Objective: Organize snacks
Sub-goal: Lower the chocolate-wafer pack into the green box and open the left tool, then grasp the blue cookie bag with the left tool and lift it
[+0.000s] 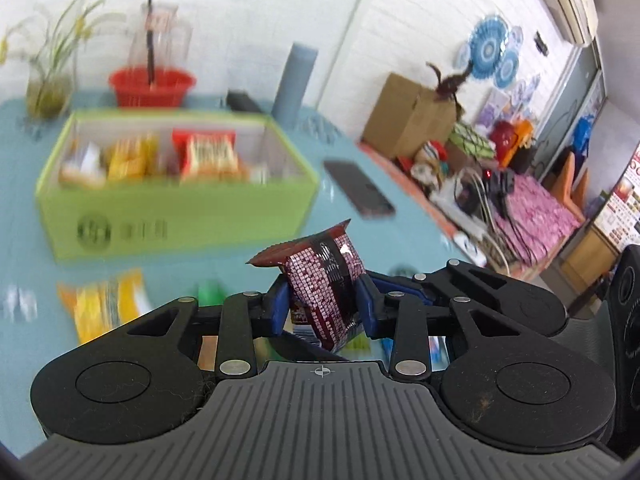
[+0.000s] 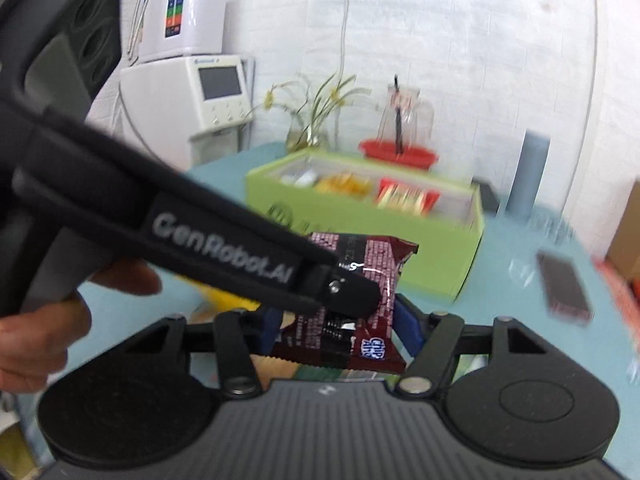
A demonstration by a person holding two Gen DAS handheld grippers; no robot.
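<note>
Both grippers clamp one dark red snack packet (image 1: 326,292), held above the blue table (image 1: 24,216): my left gripper (image 1: 325,304) pinches its middle, my right gripper (image 2: 340,330) its lower end. To do this well, I judge one gripper should let go before I carry it to the green box (image 1: 176,216), dropping it into the free compartment beside the red packets (image 1: 210,156). A phone (image 1: 358,194) lies beside the box; loose yellow packets (image 1: 106,306) lie in front of it.
</note>
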